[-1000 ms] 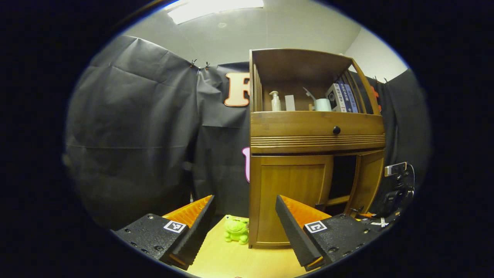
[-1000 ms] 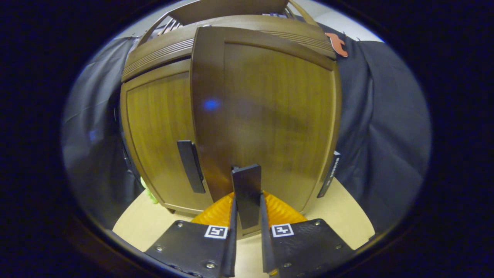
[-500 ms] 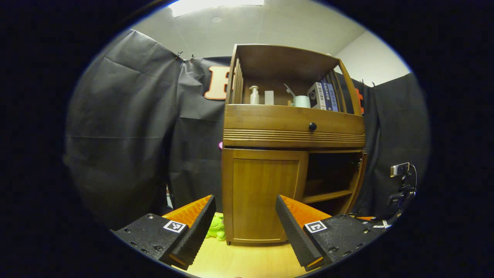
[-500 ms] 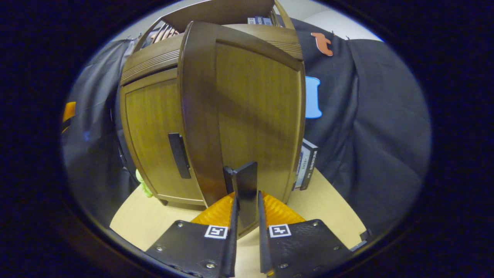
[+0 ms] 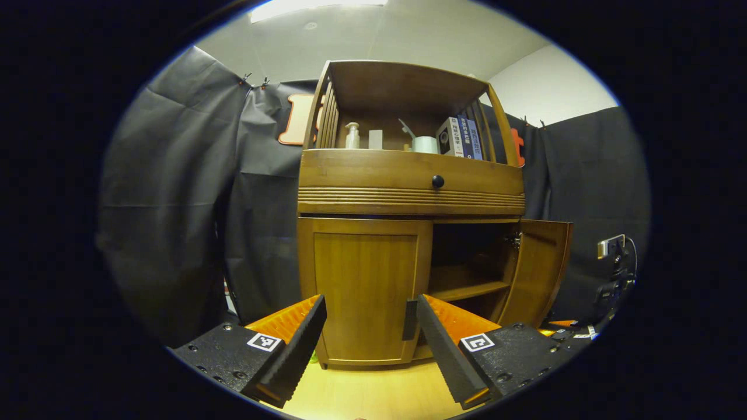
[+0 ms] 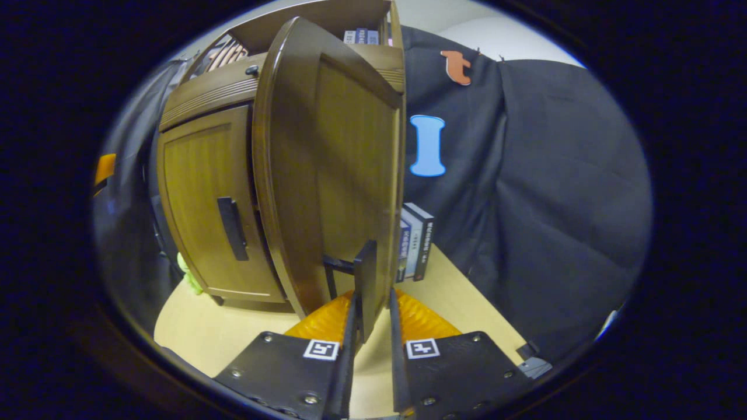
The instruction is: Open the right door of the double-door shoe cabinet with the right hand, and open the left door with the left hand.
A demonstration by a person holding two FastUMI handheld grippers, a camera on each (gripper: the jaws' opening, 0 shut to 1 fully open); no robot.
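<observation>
The wooden shoe cabinet (image 5: 408, 181) stands on a light table. In the left gripper view its left door (image 5: 365, 280) is closed and its right door (image 5: 543, 262) stands swung wide, baring an inner shelf. My left gripper (image 5: 370, 303) is open in front of the left door, apart from it. The left door's dark handle (image 5: 410, 319) sits beside the right finger. In the right gripper view my right gripper (image 6: 372, 297) is shut on the right door's dark handle (image 6: 366, 274), with the right door (image 6: 338, 163) seen nearly edge-on.
A green frog toy (image 6: 187, 277) sits left of the cabinet's foot. Two books (image 6: 417, 239) stand on the table (image 6: 455, 291) behind the open door. A bottle and books (image 5: 461, 137) fill the top shelf. A device on a stand (image 5: 610, 274) is at the far right.
The right door has swung much wider with my right gripper still on its handle. My left gripper has shifted so the cabinet's left door and its handle now lie straight ahead.
</observation>
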